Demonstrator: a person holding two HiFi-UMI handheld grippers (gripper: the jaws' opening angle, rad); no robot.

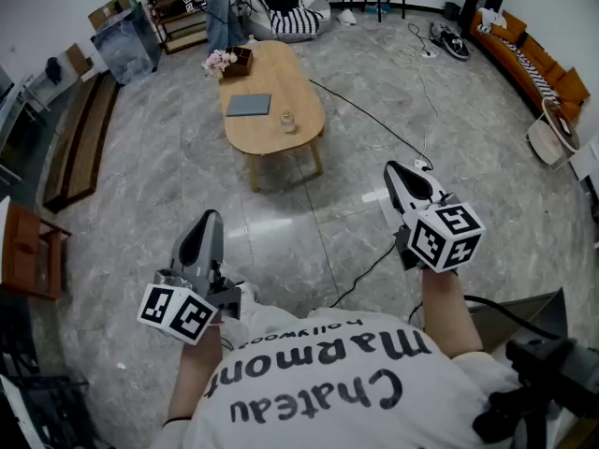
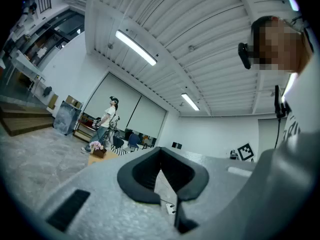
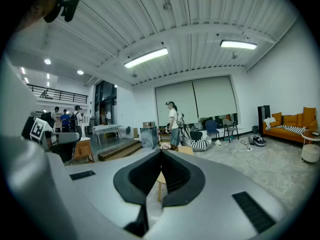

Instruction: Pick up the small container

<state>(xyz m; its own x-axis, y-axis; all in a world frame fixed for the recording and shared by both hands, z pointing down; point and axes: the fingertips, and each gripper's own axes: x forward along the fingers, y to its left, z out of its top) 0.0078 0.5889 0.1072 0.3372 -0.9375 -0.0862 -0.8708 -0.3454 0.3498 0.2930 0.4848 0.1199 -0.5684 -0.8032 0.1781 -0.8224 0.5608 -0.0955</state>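
Grey floor [image 1: 168, 157] separates the person [image 1: 318, 391] from the oval wooden table [image 1: 298, 80], where the small container [image 1: 287, 120] stands well out of reach, so the left gripper [image 1: 210, 221] and right gripper [image 1: 394, 170] hang near the body, jaws together on nothing (judging by that, the approach comes first).

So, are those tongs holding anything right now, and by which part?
Nothing is held. The left tongs and the right tongs are both shut and empty, out over the floor; the small container sits untouched on the oval wooden table.
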